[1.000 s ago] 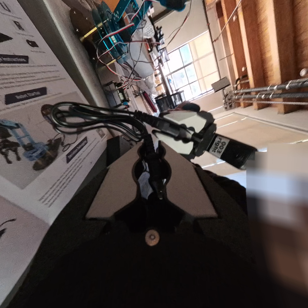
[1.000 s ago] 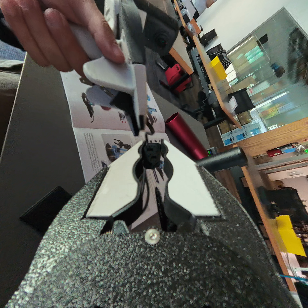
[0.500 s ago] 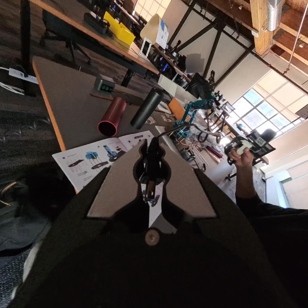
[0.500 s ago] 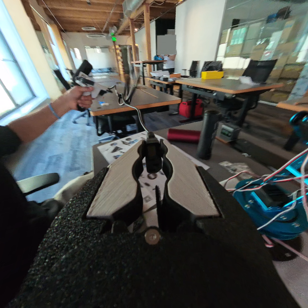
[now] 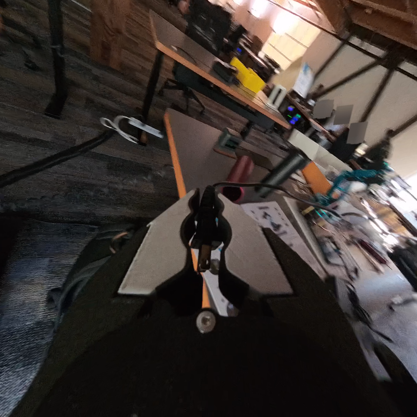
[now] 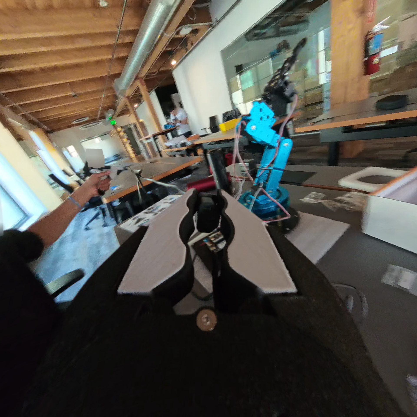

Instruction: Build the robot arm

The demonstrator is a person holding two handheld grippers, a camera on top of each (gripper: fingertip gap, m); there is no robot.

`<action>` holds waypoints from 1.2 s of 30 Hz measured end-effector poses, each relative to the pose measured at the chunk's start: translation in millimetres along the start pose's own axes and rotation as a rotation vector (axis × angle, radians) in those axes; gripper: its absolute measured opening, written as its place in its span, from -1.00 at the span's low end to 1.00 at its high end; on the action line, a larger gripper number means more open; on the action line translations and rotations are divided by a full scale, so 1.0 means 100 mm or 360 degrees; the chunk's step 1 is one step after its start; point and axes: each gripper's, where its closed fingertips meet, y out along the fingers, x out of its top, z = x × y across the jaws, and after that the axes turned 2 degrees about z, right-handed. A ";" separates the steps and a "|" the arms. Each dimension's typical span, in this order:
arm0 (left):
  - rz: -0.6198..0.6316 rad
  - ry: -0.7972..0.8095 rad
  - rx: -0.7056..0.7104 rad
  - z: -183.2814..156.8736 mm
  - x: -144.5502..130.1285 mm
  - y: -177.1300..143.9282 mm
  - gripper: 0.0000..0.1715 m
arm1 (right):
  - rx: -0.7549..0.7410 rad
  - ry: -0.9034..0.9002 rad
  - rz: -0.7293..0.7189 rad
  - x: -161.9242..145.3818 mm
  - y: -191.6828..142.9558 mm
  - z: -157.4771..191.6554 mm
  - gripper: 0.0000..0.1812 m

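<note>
Jaws of left gripper (image 5: 206, 196) clamp black moulded plug (image 5: 204, 223) w/ metal prongs; right gripper (image 6: 207, 194) pinches boxy black connector (image 6: 206, 213).

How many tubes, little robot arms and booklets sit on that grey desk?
Tubes: 2 (red tube, black tube)
Blue robot arm: 1
Booklet: 1
Total: 4

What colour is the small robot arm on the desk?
Bright blue, on a round blue base; the small robot arm shows best in the right wrist view.
</note>
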 end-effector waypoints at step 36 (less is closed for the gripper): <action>0.2553 0.1422 0.0362 -0.08 0.34 2.44 -0.87 | 0.1189 -0.0078 0.0619 -0.87 2.19 2.74 -0.85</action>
